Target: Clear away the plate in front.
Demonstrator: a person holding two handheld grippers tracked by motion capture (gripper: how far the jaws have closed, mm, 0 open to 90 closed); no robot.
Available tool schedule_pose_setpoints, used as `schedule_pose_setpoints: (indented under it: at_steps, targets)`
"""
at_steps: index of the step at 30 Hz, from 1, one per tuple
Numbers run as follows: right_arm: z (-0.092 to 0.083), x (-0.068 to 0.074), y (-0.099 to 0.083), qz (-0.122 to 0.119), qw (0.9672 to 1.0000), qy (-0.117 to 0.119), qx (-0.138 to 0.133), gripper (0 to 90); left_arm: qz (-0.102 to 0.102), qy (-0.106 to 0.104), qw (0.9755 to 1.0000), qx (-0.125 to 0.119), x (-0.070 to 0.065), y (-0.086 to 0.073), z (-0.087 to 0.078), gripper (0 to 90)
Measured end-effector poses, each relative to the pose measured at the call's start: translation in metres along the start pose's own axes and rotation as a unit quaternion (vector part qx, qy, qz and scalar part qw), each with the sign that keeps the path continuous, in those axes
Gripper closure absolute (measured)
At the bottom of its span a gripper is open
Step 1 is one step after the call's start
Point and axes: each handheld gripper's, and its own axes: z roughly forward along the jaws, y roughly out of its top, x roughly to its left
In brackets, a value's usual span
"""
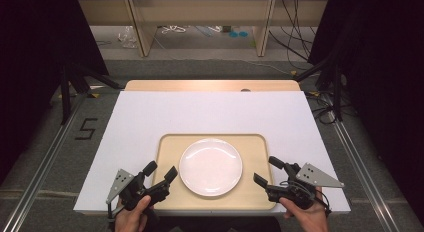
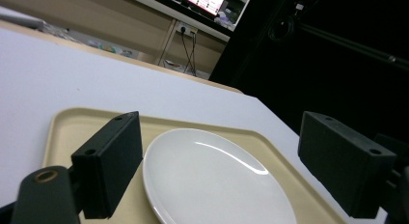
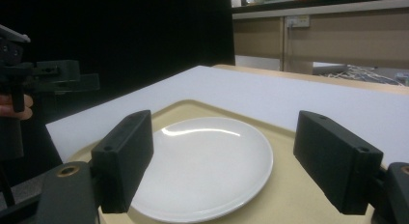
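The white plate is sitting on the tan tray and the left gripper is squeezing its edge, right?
Not quite. The white plate does sit on the tan tray, but the left gripper is not squeezing its edge. The left gripper view shows its jaws wide apart with nothing pinched between them, and the high view shows it beside the plate, off its rim.

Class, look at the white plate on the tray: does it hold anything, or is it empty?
Empty. The plate lies flat on the tray, its white surface bare in all three views, showing nothing but light reflections.
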Motion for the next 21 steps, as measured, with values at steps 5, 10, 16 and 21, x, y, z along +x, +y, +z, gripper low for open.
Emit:
schedule_pose_setpoints:
  at_steps: [5,10,16,21]
  targets:
    - [-0.0006,0.0001,0.0001,0.0,1.0,0.002,0.001,22.9,0.036,-0.02,0.9991,-0.011,-0.0069,0.0011,-0.0057,15.3]
    - [-0.0014,0.0007,0.0006,0.004,1.0,0.004,0.0,22.9,0.048,-0.028,0.9984,-0.003,-0.0085,0.0015,-0.0073,15.3]
    - [-0.0021,0.001,0.0013,0.004,1.0,0.004,-0.001,22.6,0.046,-0.014,0.9987,0.015,-0.0048,-0.0001,-0.0065,15.4]
    - [-0.0024,0.0003,0.0009,0.004,1.0,-0.001,-0.003,22.2,0.07,-0.019,0.9972,0.019,-0.0049,-0.0008,-0.0072,15.5]
